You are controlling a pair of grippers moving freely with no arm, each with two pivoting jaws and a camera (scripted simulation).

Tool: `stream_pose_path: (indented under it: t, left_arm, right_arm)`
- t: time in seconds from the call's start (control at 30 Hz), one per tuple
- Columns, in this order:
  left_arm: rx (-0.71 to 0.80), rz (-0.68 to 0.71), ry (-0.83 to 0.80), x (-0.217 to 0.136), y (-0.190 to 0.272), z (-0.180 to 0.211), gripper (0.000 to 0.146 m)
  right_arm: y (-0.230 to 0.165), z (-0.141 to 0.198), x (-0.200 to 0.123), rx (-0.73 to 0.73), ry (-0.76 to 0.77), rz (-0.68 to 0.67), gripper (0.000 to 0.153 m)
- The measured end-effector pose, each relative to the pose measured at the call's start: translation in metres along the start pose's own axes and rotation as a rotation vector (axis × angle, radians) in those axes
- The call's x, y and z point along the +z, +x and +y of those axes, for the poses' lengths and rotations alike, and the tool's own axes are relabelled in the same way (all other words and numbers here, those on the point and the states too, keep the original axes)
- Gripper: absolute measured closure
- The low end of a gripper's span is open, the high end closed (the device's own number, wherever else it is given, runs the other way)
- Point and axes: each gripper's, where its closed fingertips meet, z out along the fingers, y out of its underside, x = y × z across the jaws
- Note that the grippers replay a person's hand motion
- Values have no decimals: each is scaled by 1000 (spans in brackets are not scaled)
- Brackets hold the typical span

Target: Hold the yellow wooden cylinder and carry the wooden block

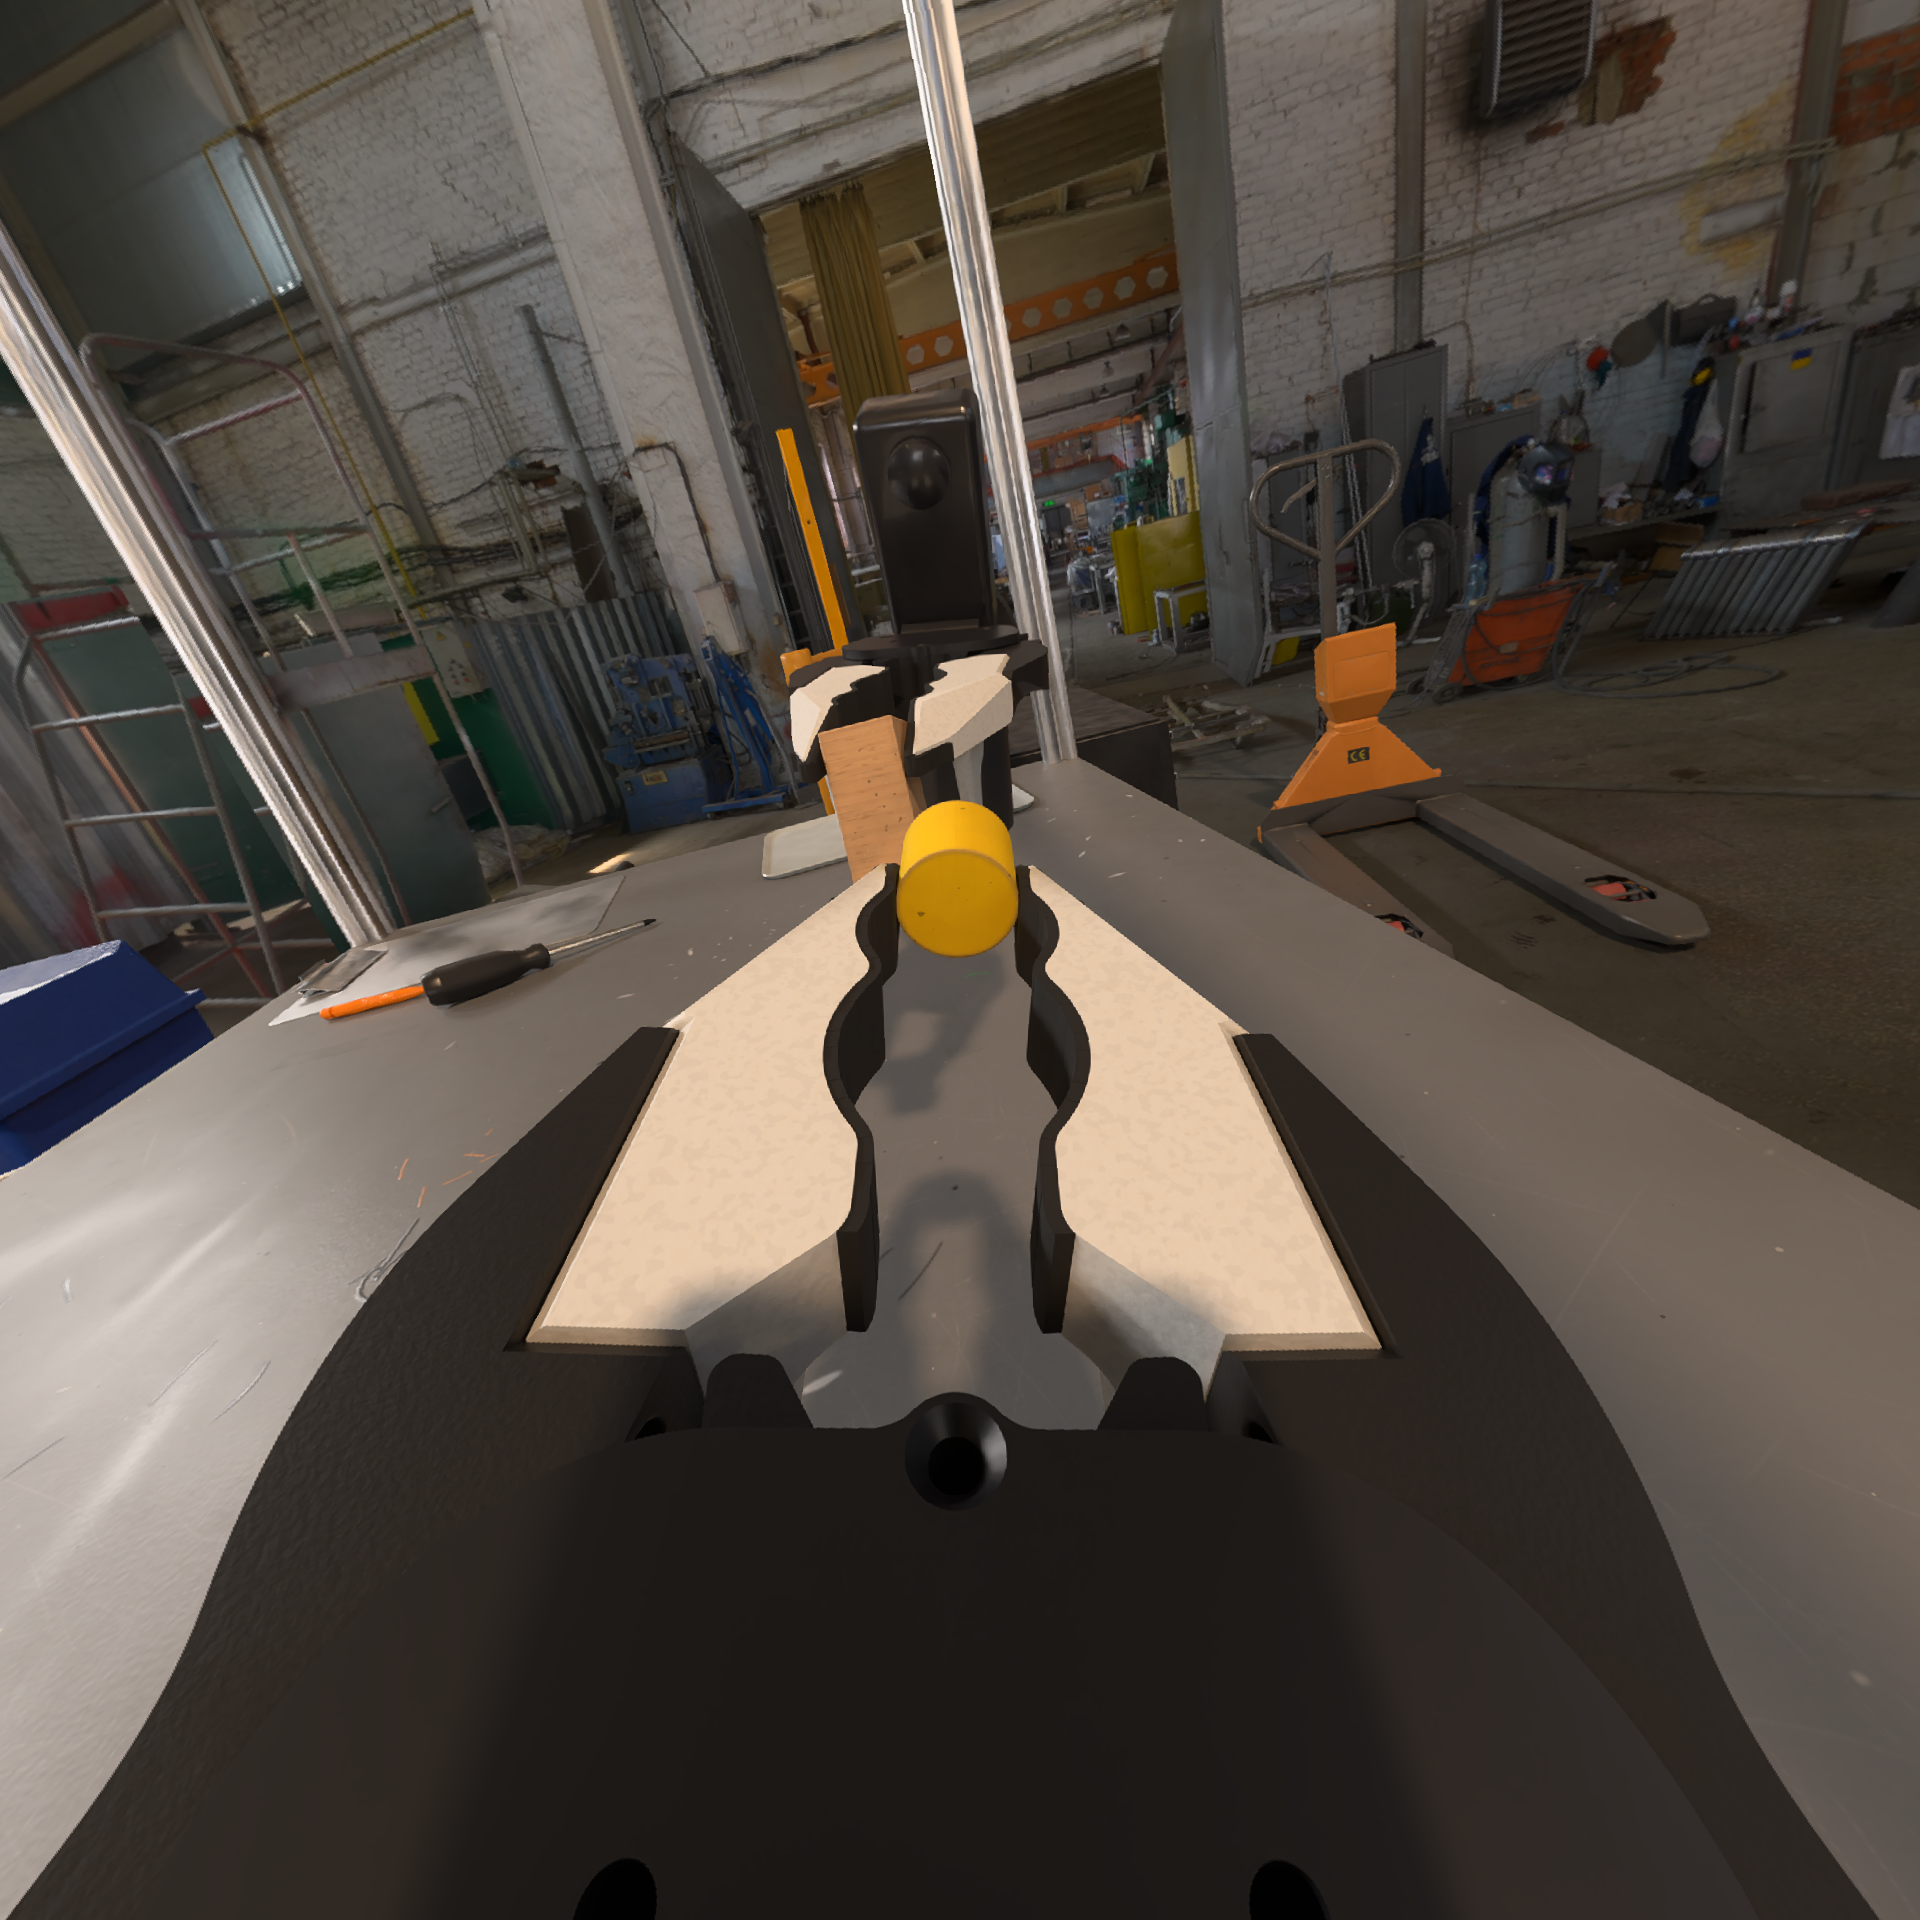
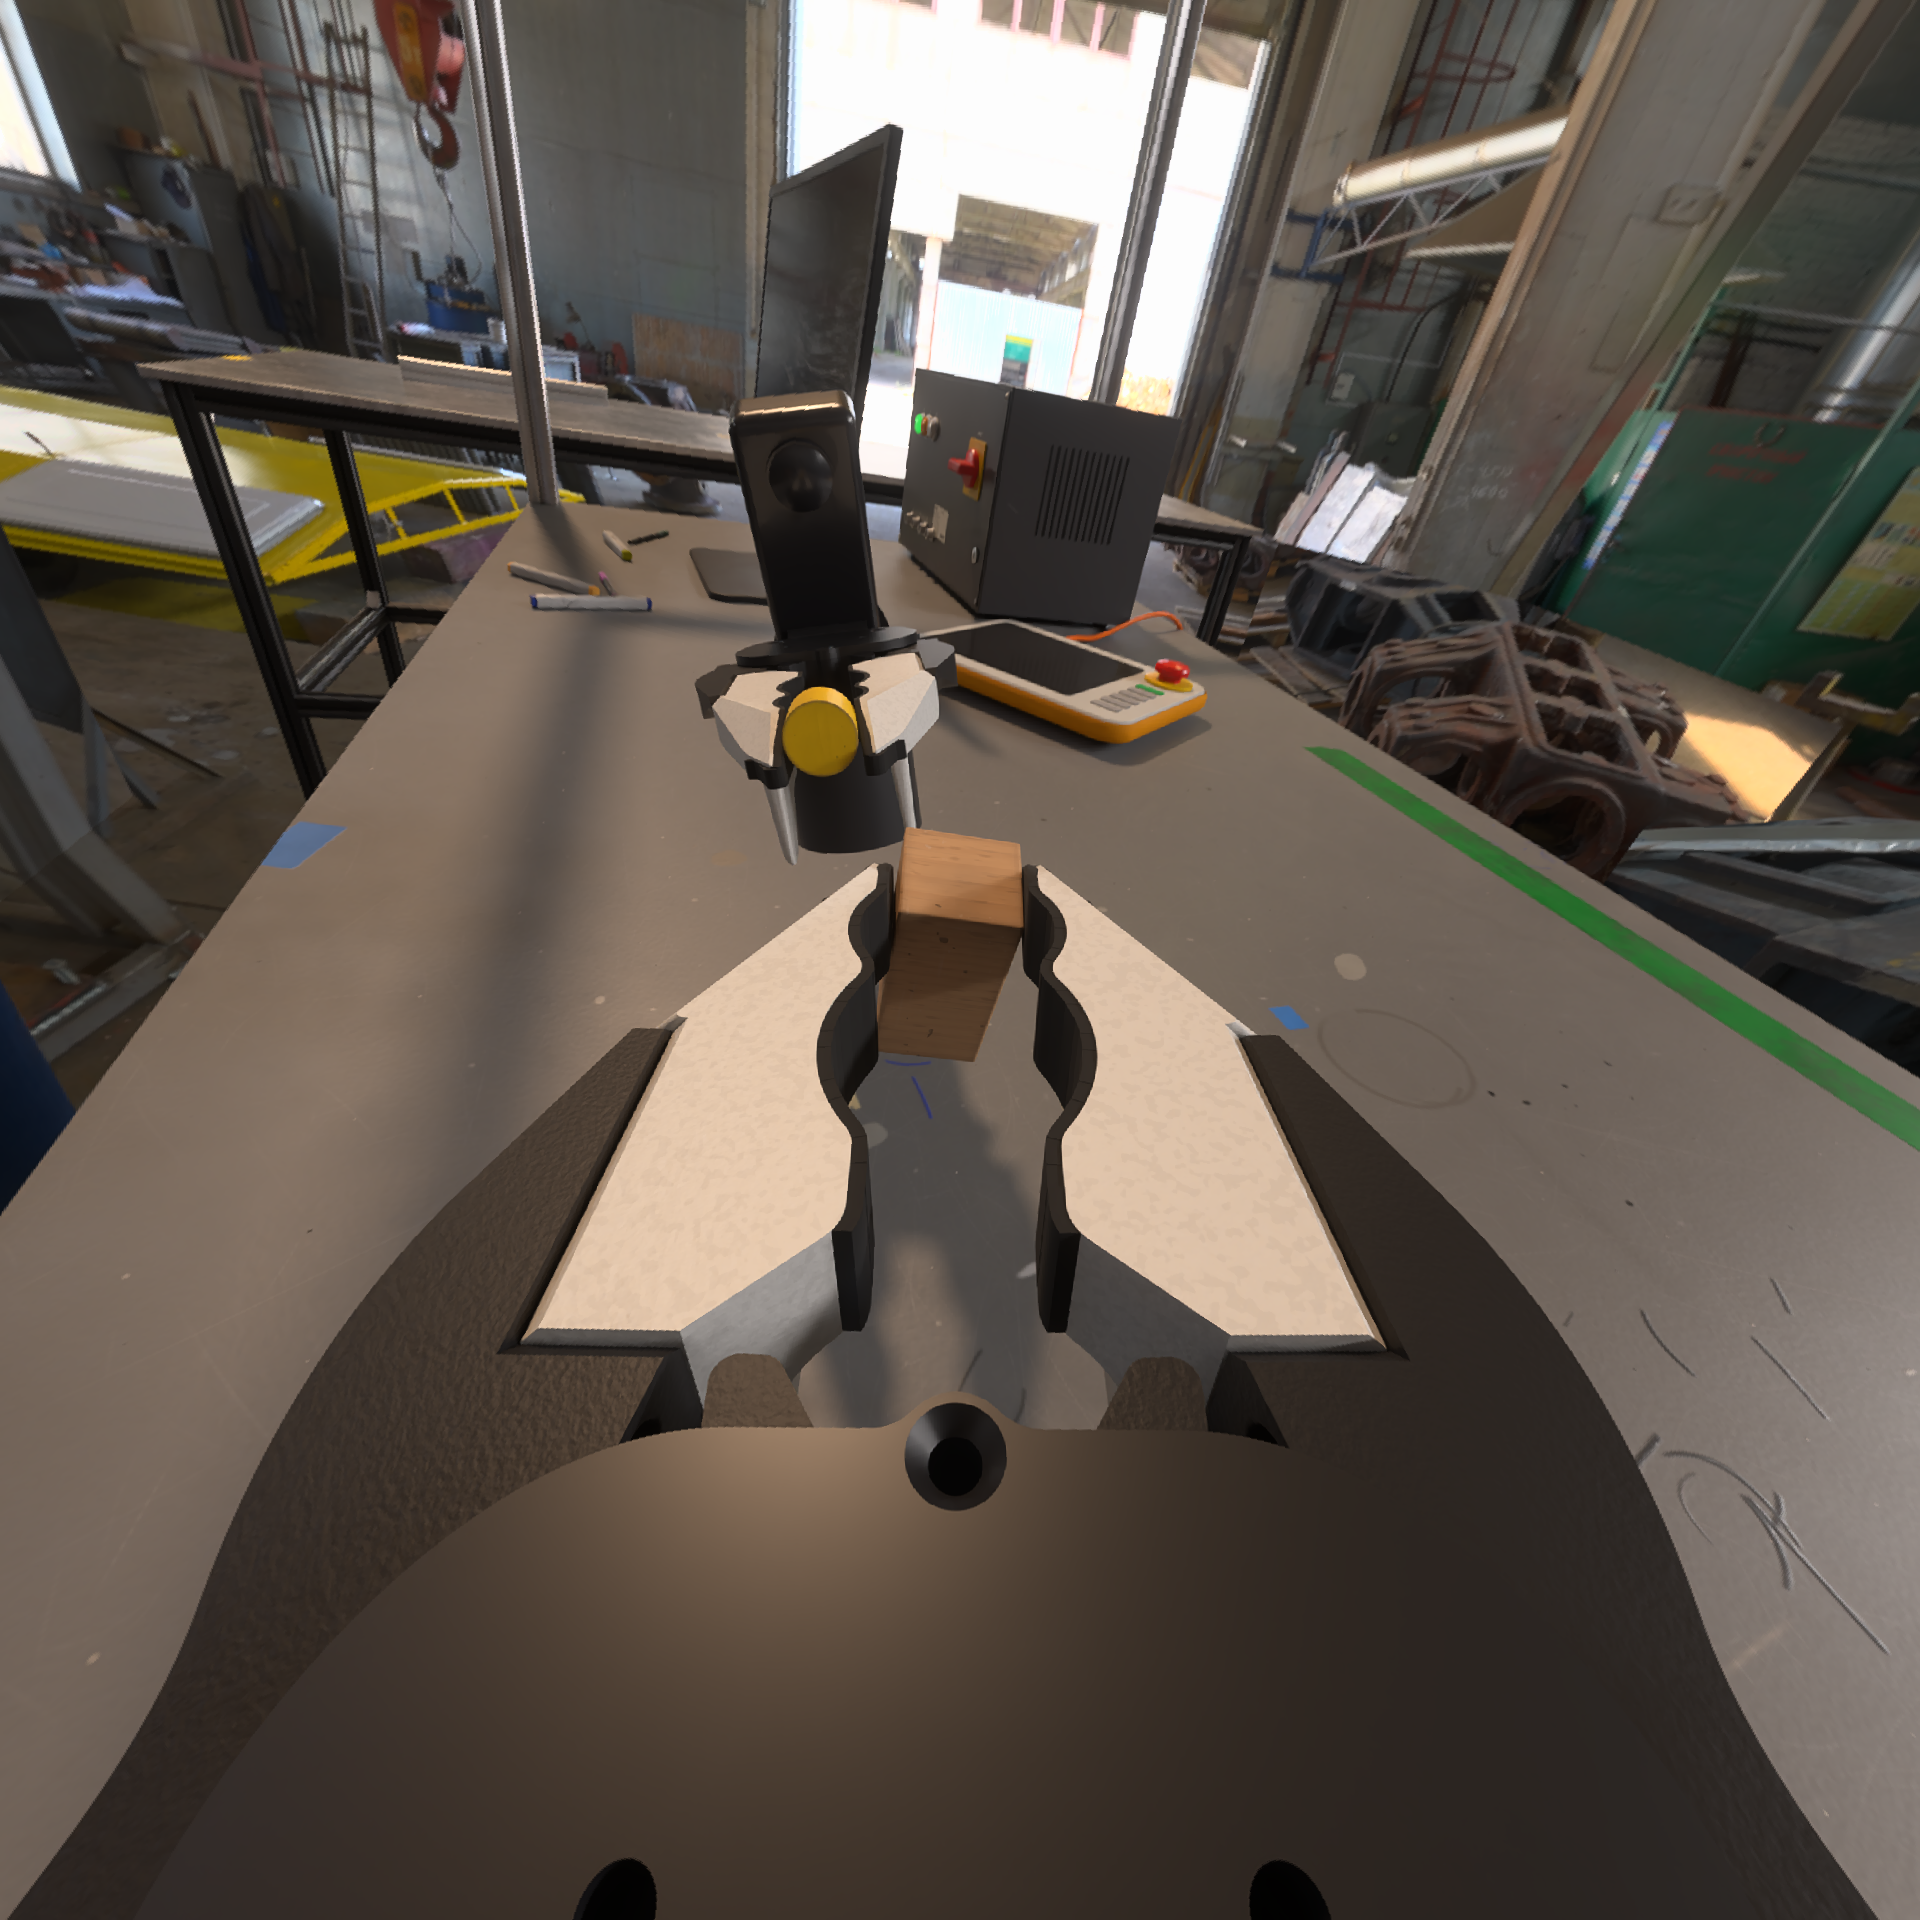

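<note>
My left claw [image 1: 957,896] grips the yellow cylinder [image 1: 956,891]; my right claw [image 2: 956,899] grips the wooden block [image 2: 951,940] above mid-table [image 2: 520,1039].

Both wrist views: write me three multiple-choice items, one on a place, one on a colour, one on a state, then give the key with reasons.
1. Where does the screwdriver lie?
A. On the table, left of the left gripper
B. Inside the blue bin
C. Between the right gripper's fingers

2. What colour is the cylinder?
A. Green
B. Yellow
C. Red

3. How is the wooden block held?
A. Lying loose on the table
B. Clamped at the right gripper's fingertips, off the table
C. Balanced on top of the control box

Key: A, B, B.
1 A: the screwdriver rests on the table, left of the left gripper.
2 B: the cylinder between that gripper's fingertips is yellow.
3 B: the right gripper grips the wooden block by its sides, with the table visible under its lower end.
</note>
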Motion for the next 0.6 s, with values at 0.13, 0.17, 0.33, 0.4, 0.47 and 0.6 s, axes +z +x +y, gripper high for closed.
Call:
stream_pose_path:
  t: [0.13,0.17,0.33,0.4,0.47,0.6]
  left_arm:
    - [-8,5,12,-3,-1,-2,125]
    - [-10,6,17,-3,-1,-2,125]
    - [-8,15,10,-4,0,-2,125]
    - [-12,20,17,-3,1,-2,125]
    - [-20,13,23,-4,-1,-2,125]
    - [-39,-14,-20,-4,-5,1,125]
  right_arm:
    - [0,-2,3,-21,42,18,128]
    - [0,-2,3,-25,53,22,128]
    - [-3,-1,3,-23,53,0,128]
    - [-3,-2,3,-47,37,12,128]
    - [-2,0,3,-24,12,25,128]
    - [3,7,3,-26,-32,33,128]
